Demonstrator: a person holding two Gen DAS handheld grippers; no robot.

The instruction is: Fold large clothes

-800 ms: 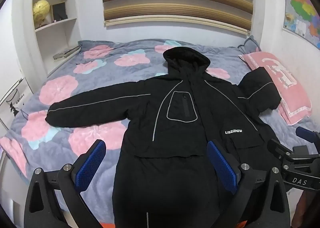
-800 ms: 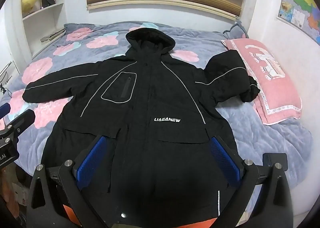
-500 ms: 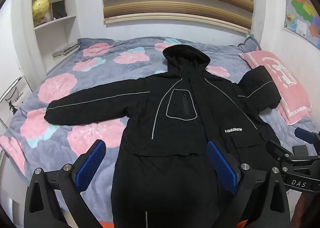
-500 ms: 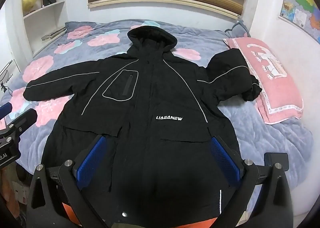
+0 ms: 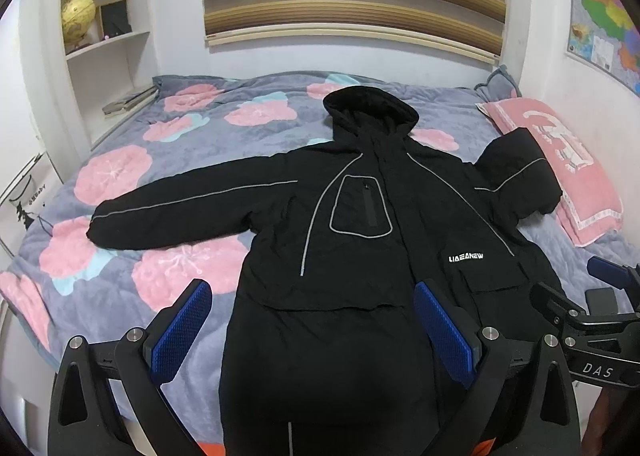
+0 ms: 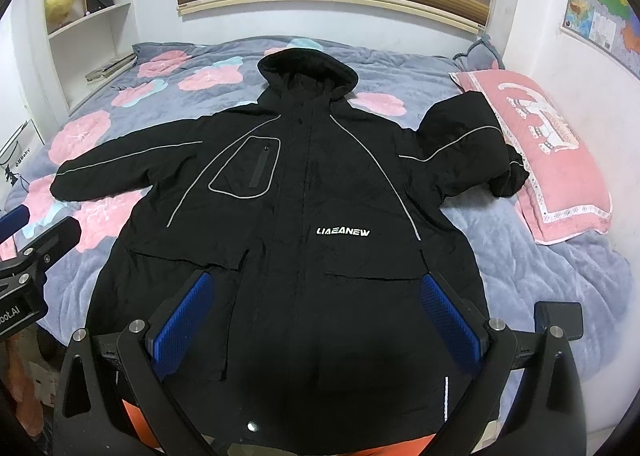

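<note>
1. Currently lying face up across the bed (image 5: 192, 159): black hooded jacket (image 6: 304, 191), hood toward the wall, one sleeve stretching flat, the other bunching beside the pink pillow (image 6: 560, 159).
2. Hovering above the jacket's hem: left tongs (image 5: 312, 320), gaping wide, gripping nothing.
3. Likewise hovering over the lower front: right tongs (image 6: 316, 316), gaping wide, gripping nothing.

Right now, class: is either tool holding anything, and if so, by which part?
Nothing is held. The left tool and the right tool both stand wide open above the coat, which lies spread on the bed, untouched.
</note>
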